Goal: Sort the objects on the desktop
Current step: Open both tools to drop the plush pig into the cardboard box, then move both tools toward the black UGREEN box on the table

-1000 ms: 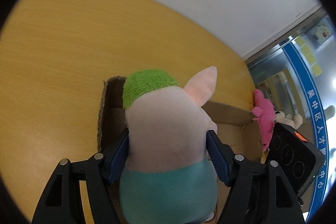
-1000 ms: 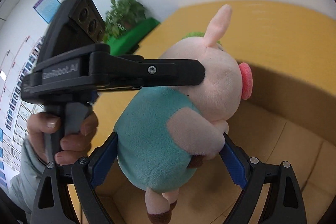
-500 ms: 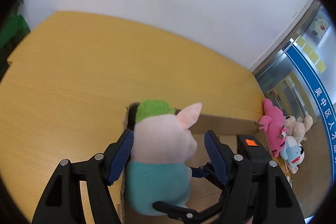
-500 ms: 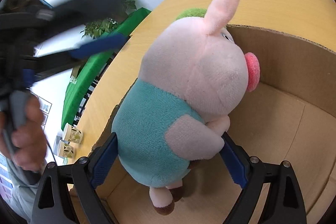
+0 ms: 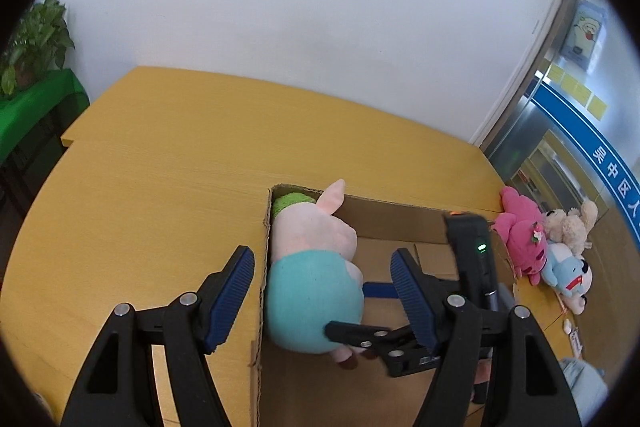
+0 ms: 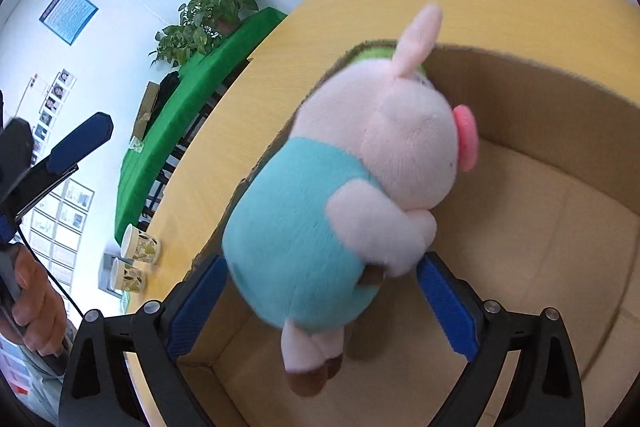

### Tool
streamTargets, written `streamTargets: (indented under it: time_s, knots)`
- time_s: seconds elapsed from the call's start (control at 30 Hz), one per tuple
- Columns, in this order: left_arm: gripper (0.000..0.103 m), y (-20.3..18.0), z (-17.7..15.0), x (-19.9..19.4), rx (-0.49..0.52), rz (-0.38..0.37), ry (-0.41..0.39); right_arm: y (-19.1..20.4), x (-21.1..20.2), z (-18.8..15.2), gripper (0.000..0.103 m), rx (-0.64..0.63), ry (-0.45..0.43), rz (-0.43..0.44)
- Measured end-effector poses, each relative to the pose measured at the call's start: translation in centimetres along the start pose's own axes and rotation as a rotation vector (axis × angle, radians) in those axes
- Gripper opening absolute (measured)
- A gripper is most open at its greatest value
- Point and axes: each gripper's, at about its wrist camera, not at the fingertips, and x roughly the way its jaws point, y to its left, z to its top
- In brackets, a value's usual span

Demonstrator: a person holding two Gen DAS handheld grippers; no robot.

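Plush pig going into the cardboard box, right tool around it, left tool let go.

Left wrist view: the left gripper (image 5: 322,291) stands spread wide and grips nothing; the plush pig (image 5: 316,267) sits against the left wall of the cardboard box (image 5: 400,219), green tuft toward the far corner. The right gripper (image 5: 372,337) reaches under the pig from the right. Other soft toys (image 5: 544,251) lie beyond the box's right end, on the yellow wooden table (image 5: 160,187); white wall behind.

Right wrist view: the right gripper (image 6: 320,301) brackets the pig's (image 6: 340,195) teal belly, but pad contact is unclear, so I cannot tell whether it clamps. The pig looks light, soft and squashy; the round belly seems the best hold. Paper cups (image 6: 136,259) and a potted plant (image 6: 208,15) lie far left.
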Motion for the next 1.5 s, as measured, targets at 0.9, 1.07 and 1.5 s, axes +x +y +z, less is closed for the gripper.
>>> streamTargets:
  time_s: [0.9,1.07,1.5]
  knots:
    - [0.083,-3.7,-17.6,-1.3,0.087,0.034,0.142,4.8,-18.7,-27.0,0.103,0.090,-0.406,-0.678]
    - [0.083,-4.6,-18.6,-1.6,0.112,0.067,0.131,5.2,-18.4,-28.2,0.103,0.080,-0.405,-0.687]
    - [0.084,-7.5,-17.8,-7.8,0.158,0.107,-0.073,8.0,-21.1,-30.6,0.103,-0.012,-0.510,-0.547]
